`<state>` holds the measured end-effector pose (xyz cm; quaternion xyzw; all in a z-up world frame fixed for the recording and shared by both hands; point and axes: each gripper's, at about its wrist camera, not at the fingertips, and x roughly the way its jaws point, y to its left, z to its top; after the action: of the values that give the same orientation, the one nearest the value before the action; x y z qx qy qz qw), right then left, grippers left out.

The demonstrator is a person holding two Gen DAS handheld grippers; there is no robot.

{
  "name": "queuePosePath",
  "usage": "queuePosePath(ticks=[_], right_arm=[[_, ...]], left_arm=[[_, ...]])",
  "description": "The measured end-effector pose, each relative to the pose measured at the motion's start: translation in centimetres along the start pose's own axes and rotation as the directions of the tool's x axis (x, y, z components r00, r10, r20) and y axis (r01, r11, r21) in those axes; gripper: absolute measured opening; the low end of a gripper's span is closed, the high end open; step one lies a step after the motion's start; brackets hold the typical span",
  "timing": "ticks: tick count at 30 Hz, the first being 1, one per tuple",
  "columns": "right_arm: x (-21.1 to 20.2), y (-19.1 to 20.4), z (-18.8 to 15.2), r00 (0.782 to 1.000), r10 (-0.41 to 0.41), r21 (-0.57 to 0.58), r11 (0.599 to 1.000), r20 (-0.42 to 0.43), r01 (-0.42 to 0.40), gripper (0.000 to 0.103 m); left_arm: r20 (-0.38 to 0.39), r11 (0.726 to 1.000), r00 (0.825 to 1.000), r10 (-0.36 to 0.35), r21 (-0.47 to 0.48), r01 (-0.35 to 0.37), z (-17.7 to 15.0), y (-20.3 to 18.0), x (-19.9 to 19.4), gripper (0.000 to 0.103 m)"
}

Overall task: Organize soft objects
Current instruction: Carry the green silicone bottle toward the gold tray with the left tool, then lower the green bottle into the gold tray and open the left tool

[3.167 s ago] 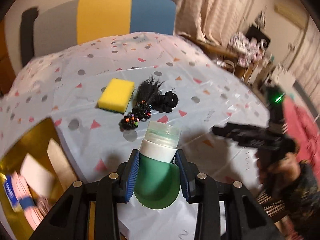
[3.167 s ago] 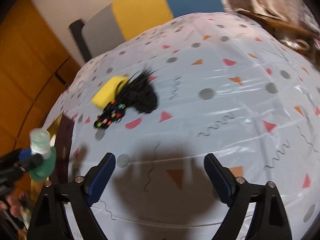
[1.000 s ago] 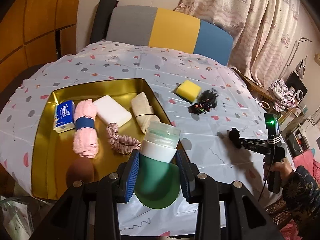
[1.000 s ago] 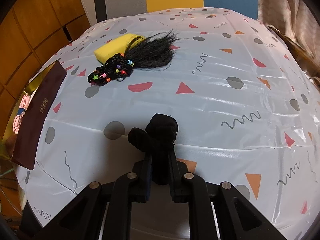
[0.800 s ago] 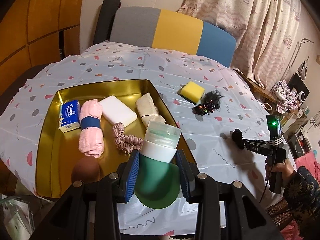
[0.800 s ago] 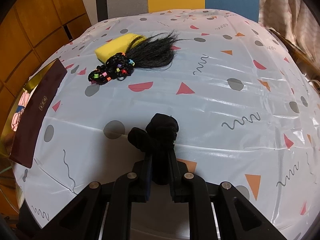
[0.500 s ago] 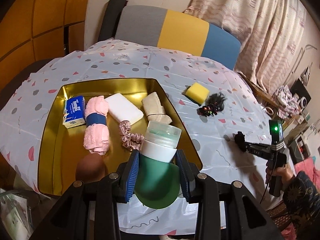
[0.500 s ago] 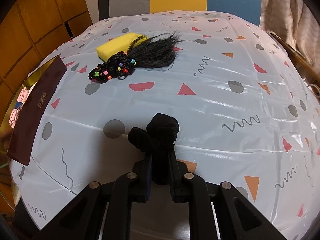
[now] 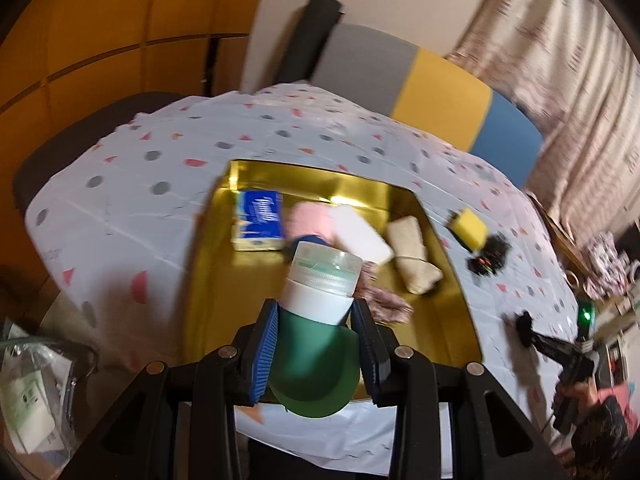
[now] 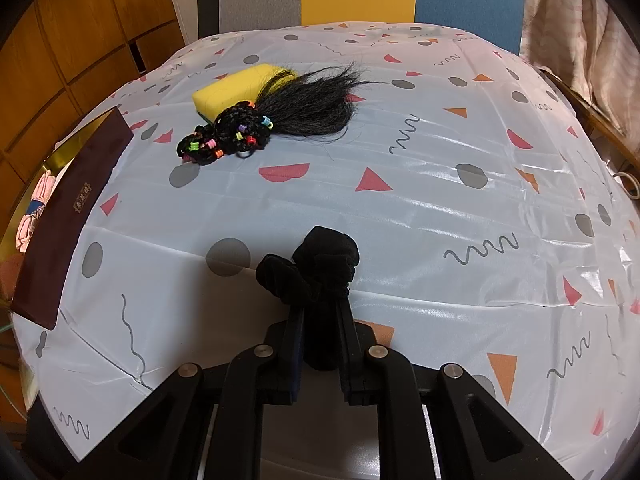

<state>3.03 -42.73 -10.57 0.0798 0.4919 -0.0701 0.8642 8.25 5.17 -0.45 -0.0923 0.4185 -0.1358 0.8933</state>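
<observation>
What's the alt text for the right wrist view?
The right tongs are shut on a black scrunchie, held over a table with a patterned white tablecloth. Farther off, a black hairpiece with coloured beads lies against a yellow sponge. A gold tray shows at the left edge.

Table: covered by a pale glossy tablecloth (image 10: 400, 208) printed with grey dots, red and orange shapes and squiggles.
Gold tray (image 9: 316, 174): sits on the cloth at the table's left side, holding several soft items.
Yellow sponge (image 10: 236, 90): lies on the cloth, away from the tray.
Black hairpiece (image 10: 296, 112): braided end with coloured beads, loose hair overlapping the sponge's edge.
</observation>
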Motion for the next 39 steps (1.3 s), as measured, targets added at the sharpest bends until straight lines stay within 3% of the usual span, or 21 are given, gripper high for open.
queuePosePath(ticks=[6, 12, 25, 39], right_arm=[[0.0, 0.0, 0.1, 1.0, -0.002, -0.003, 1.0, -0.002, 0.002, 0.014], [0.0, 0.0, 0.1, 1.0, -0.006, -0.008, 1.0, -0.002, 0.006, 0.014], [0.0, 0.1, 0.1, 1.0, -0.01, -0.016, 1.0, -0.002, 0.01, 0.014], [0.1, 0.1, 0.2, 1.0, -0.018, -0.028, 0.999, -0.002, 0.018, 0.014]], left_arm=[[-0.012, 0.998, 1.0, 0.012, -0.068, -0.013, 1.0, 2.3, 1.1, 0.037], [-0.073, 0.995, 0.997, 0.021, -0.095, -0.028, 2.3, 2.8, 4.6, 0.037], [-0.159, 0.992, 0.98, 0.121, -0.019, -0.126, 3.0, 2.1, 9.9, 0.04], [-0.065, 0.982, 0.981, 0.184, 0.062, -0.18, 2.7, 0.2, 6.8, 0.051]])
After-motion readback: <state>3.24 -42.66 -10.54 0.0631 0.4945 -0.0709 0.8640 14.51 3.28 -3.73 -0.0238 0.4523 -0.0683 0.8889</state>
